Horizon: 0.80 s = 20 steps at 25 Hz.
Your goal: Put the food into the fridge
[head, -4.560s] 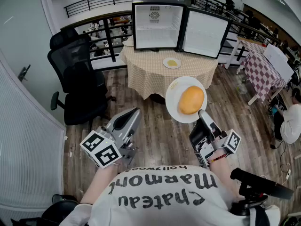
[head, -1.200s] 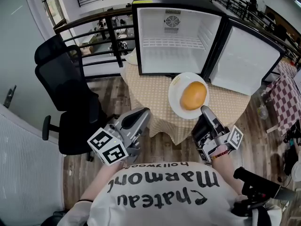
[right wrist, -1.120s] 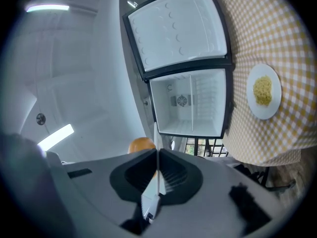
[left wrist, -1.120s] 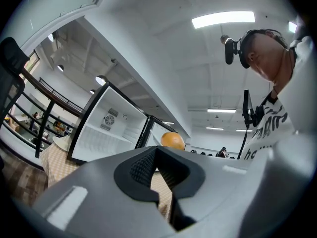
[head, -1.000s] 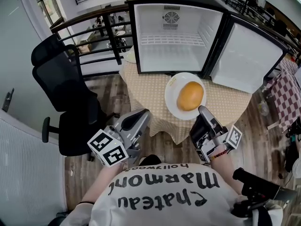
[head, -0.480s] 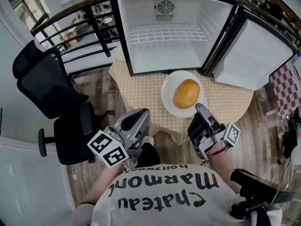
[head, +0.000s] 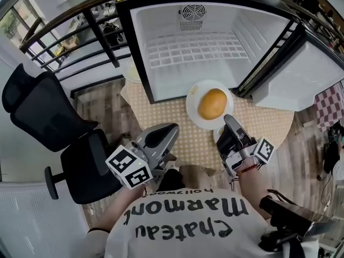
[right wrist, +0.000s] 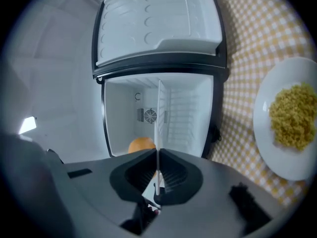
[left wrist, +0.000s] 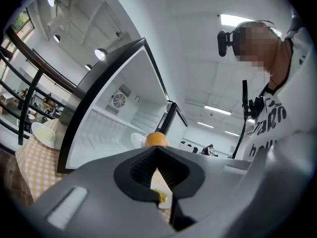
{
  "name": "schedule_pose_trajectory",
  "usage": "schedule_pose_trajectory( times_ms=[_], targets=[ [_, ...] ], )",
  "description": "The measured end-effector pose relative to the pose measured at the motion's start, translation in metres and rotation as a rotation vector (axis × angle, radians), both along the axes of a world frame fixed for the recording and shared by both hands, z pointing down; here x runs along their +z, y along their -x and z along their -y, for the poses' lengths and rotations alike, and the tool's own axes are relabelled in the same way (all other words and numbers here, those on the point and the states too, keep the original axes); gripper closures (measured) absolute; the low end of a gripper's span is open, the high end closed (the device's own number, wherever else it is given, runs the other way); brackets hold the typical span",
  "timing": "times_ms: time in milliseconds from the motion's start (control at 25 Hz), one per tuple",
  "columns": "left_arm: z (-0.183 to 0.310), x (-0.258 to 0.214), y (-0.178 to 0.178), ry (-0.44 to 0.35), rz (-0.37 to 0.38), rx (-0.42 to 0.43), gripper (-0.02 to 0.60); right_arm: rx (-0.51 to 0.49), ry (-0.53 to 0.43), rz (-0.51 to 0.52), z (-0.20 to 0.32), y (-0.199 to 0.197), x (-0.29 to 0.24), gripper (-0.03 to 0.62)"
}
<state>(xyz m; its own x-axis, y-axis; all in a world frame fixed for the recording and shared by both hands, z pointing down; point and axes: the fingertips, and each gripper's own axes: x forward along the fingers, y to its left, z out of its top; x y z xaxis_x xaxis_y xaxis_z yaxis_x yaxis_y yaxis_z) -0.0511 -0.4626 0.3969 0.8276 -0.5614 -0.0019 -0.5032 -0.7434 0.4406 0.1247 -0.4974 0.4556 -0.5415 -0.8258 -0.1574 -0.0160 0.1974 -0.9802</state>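
A white plate (head: pixel 200 113) carrying a round orange bun (head: pixel 212 103) hangs just in front of the open fridge (head: pixel 193 52), level with its lower edge. My right gripper (head: pixel 228 121) is shut on the plate's near rim. In the right gripper view the thin rim (right wrist: pixel 157 170) runs between the closed jaws of that gripper (right wrist: pixel 157 153), with the bun (right wrist: pixel 140 144) beyond and the empty fridge interior (right wrist: pixel 178 113) behind it. My left gripper (head: pixel 172 130) hovers over the table's front, shut and empty. The left gripper view shows its jaws (left wrist: pixel 157 150) closed and the bun (left wrist: pixel 156 139) past them.
A second plate of yellow food (right wrist: pixel 291 118) lies on the checkered tablecloth (head: pixel 177 125) under my right gripper. The fridge door (head: pixel 301 74) stands open to the right. A black office chair (head: pixel 48 117) is at the left, and another plate (left wrist: pixel 43 134) sits beside the fridge.
The person has stepped closer, so the fridge fills more of the view. The plate with the bun has moved forward to the fridge's opening, still held. The left gripper keeps its place.
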Motion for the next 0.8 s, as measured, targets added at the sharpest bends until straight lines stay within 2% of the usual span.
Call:
schedule_pose_trajectory(
  times_ms=[160,320,800],
  targets=[
    [0.023,0.013,0.004,0.002,0.017,0.046,0.575,0.038,0.014,-0.071,0.034,0.004,0.015,0.574],
    [0.041,0.024,0.012,-0.007,0.017,0.058,0.575,0.082,0.050,-0.116,0.068,0.007,0.035,0.574],
    [0.067,0.047,0.024,0.001,0.026,0.133,0.575,0.163,0.167,-0.180,0.128,0.010,0.073,0.574]
  ],
)
